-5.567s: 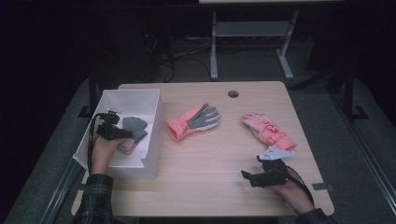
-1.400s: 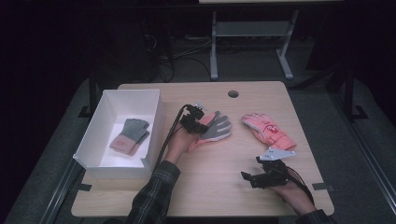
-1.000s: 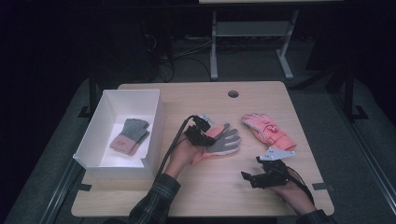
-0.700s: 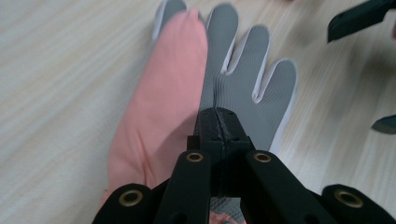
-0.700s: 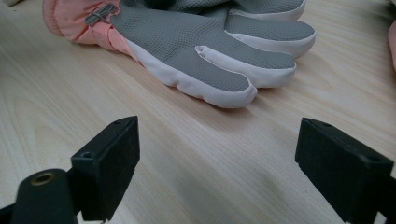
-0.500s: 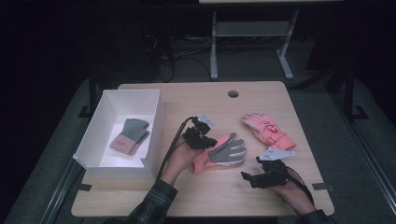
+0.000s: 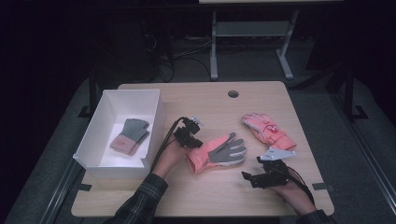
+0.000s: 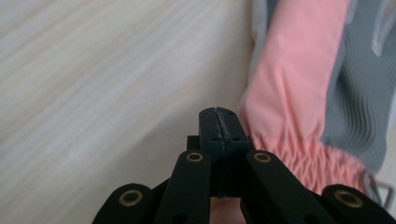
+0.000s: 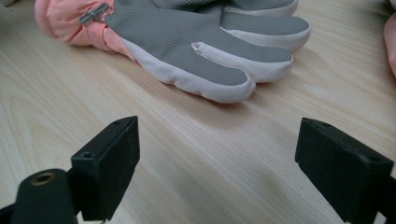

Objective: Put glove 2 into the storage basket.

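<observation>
A pink glove with a grey palm [image 7: 219, 151] lies palm up near the table's middle. My left gripper [image 7: 191, 140] is shut, its tip against the left side of that glove's cuff [image 8: 299, 84]; in the left gripper view the jaws [image 8: 218, 116] meet with no fabric between them. A second pink glove [image 7: 267, 131] lies at the right. My right gripper [image 7: 252, 178] rests open near the front right edge. In the right gripper view, the grey-palmed glove's fingertips [image 9: 201, 42] lie a little beyond the open jaws [image 9: 219, 158].
A white box [image 7: 107, 163] stands at the table's left with a grey and pink glove [image 7: 130, 135] inside. A round cable hole [image 7: 233, 94] sits near the far edge. A metal frame stands on the floor behind the table.
My left gripper came out of the box, went to the grey-palmed glove and moved it right and toward the front, turning its fingers to the right. The right gripper stayed still.
</observation>
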Available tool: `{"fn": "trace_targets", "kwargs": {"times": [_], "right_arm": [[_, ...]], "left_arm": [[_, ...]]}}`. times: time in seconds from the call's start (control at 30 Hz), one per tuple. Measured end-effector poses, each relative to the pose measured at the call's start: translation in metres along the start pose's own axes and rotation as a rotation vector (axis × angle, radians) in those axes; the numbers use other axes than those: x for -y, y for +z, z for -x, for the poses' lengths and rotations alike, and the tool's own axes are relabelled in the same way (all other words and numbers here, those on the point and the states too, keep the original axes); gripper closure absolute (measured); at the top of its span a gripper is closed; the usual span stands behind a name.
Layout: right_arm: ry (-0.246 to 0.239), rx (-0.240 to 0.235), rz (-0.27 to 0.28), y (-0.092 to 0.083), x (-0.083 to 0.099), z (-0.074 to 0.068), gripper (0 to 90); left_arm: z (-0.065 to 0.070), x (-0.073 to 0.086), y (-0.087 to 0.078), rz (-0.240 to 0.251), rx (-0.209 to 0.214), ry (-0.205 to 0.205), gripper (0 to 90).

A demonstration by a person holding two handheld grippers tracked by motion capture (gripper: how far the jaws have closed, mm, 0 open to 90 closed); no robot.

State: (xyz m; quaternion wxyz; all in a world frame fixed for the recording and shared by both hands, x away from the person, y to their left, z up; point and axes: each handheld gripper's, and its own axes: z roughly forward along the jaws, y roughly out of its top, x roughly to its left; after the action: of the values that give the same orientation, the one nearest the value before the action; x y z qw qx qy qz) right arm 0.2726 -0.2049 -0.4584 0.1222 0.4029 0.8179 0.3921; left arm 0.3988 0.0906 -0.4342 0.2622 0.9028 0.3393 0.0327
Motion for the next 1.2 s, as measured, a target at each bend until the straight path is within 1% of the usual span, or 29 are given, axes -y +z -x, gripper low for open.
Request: {"fn": "trace_targets", "kwargs": {"times": [0.03, 0.07, 0.1, 0.13, 0.17, 0.2, 0.27, 0.3, 0.37, 0.4, 0.43, 0.47, 0.6, 0.63, 0.67, 0.7, 0.77, 0.8, 0.9, 0.93, 0.97, 1.0, 1.03, 1.07, 1.17, 1.2], "right_arm": [[-0.002, 0.002, 0.000, 0.000, 0.000, 0.000, 13.7], [-0.002, 0.003, 0.002, -0.001, 0.000, 0.000, 13.7], [-0.002, 0.003, 0.002, -0.001, 0.000, 0.000, 13.7], [-0.001, 0.004, 0.002, -0.001, 0.000, 0.001, 13.7], [-0.002, 0.003, 0.001, -0.001, 0.000, 0.001, 13.7], [-0.002, 0.003, 0.001, -0.001, 0.000, 0.001, 13.7], [-0.003, 0.003, 0.004, -0.001, 0.000, 0.000, 13.7], [-0.003, 0.003, 0.004, -0.001, 0.000, 0.000, 13.7], [-0.001, 0.004, 0.002, -0.002, 0.000, 0.001, 13.8], [0.003, 0.004, 0.006, -0.001, 0.000, 0.002, 13.8], [0.003, 0.004, 0.006, -0.001, 0.000, 0.002, 13.8], [0.007, 0.006, 0.002, -0.002, 0.000, 0.003, 13.8], [0.014, 0.010, 0.006, -0.003, 0.000, 0.004, 13.8], [0.014, 0.011, 0.007, -0.003, 0.000, 0.004, 13.8], [0.014, 0.010, 0.007, -0.003, 0.000, 0.004, 13.8], [0.011, 0.010, 0.010, -0.004, 0.000, 0.005, 13.8], [0.012, 0.015, 0.009, -0.005, 0.000, 0.006, 13.8], [0.012, 0.015, 0.009, -0.005, 0.000, 0.006, 13.8], [0.026, 0.025, 0.018, -0.010, 0.002, 0.009, 13.8], [0.024, 0.028, 0.020, -0.012, 0.003, 0.010, 13.8], [0.025, 0.031, 0.016, -0.013, 0.004, 0.010, 13.8], [0.027, 0.034, 0.018, -0.015, 0.006, 0.010, 13.8], [0.031, 0.037, 0.019, -0.017, 0.007, 0.011, 13.8], [0.031, 0.037, 0.019, -0.017, 0.007, 0.011, 13.8], [0.042, 0.052, 0.027, -0.025, 0.014, 0.014, 13.8], [0.042, 0.052, 0.027, -0.025, 0.014, 0.014, 13.8]], "left_arm": [[0.001, 0.002, 0.000, 0.005, 0.007, -0.004, 89.9], [0.004, 0.007, -0.003, -0.001, 0.025, 0.001, 89.9], [0.004, 0.007, -0.003, -0.001, 0.025, 0.001, 89.9], [0.007, 0.011, -0.005, -0.008, 0.038, 0.013, 89.9], [0.008, 0.013, -0.006, -0.005, 0.048, 0.013, 89.8], [0.008, 0.013, -0.006, -0.005, 0.048, 0.013, 89.9], [0.015, 0.020, -0.008, 0.005, 0.079, 0.013, 89.9], [0.015, 0.020, -0.008, 0.005, 0.079, 0.013, 89.8], [0.020, 0.025, -0.010, 0.003, 0.105, 0.023, 89.8], [0.025, 0.030, -0.012, 0.005, 0.128, 0.033, 89.8], [0.025, 0.030, -0.012, 0.005, 0.128, 0.033, 89.9], [0.030, 0.034, -0.012, 0.003, 0.154, 0.045, 89.9], [0.039, 0.041, -0.013, -0.012, 0.174, 0.085, 89.9], [0.039, 0.041, -0.013, -0.012, 0.174, 0.085, 89.9], [0.042, 0.042, -0.013, -0.010, 0.189, 0.092, 89.9], [0.042, 0.042, -0.013, -0.010, 0.189, 0.092, 89.9], [0.048, 0.040, -0.012, -0.004, 0.209, 0.106, 89.8], [0.048, 0.040, -0.012, -0.004, 0.209, 0.106, 89.9], [0.058, 0.037, -0.009, 0.003, 0.235, 0.123, 89.9], [0.061, 0.036, -0.007, 0.004, 0.239, 0.132, 89.8], [0.067, 0.034, -0.004, 0.000, 0.247, 0.152, 89.8], [0.070, 0.032, -0.002, 0.001, 0.253, 0.161, 89.9], [0.070, 0.032, -0.002, 0.001, 0.253, 0.161, 89.9], [0.073, 0.030, 0.000, -0.001, 0.260, 0.174, 89.9], [0.082, 0.022, 0.007, 0.000, 0.270, 0.201, 89.9], [0.082, 0.022, 0.007, 0.000, 0.270, 0.201, 89.8]]}}
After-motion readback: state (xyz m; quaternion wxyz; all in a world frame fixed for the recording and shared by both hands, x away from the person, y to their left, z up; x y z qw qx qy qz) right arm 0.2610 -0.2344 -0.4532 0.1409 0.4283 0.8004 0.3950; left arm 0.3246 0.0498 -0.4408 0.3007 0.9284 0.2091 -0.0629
